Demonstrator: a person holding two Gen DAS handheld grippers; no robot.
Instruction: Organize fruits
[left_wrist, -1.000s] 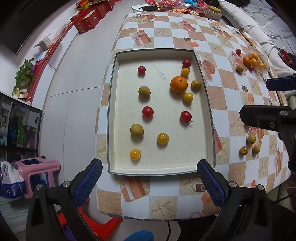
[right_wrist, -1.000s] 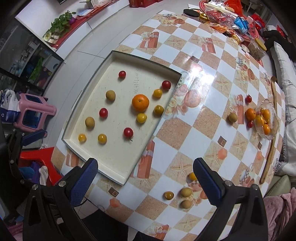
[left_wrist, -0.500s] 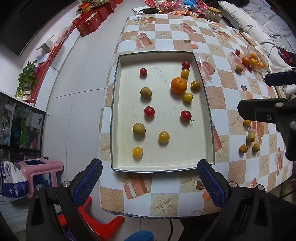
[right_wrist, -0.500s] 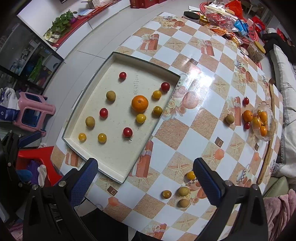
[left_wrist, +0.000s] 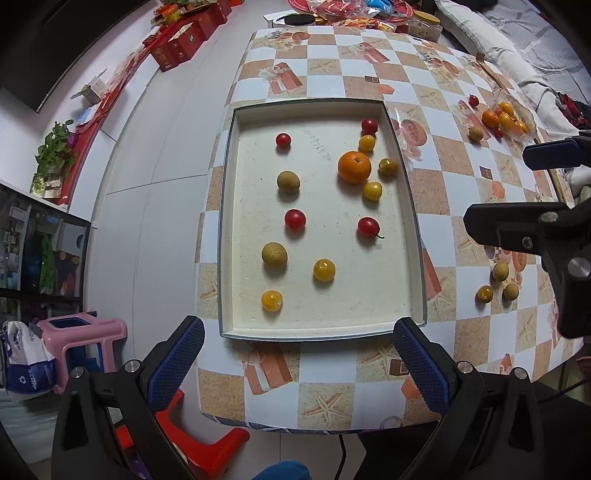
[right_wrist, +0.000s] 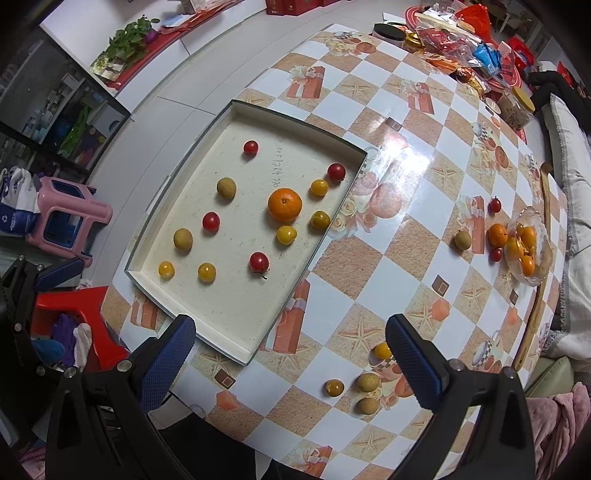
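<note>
Both grippers hover high with fingers spread wide — left gripper, right gripper; round fruit in the tray may roll if nudged.

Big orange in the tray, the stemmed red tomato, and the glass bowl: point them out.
Big orange (right_wrist: 284, 204): right wrist view, top centre.
Stemmed red tomato (right_wrist: 259, 261): right wrist view, skin centre.
Glass bowl (right_wrist: 545, 254): right wrist view, right rim.
</note>
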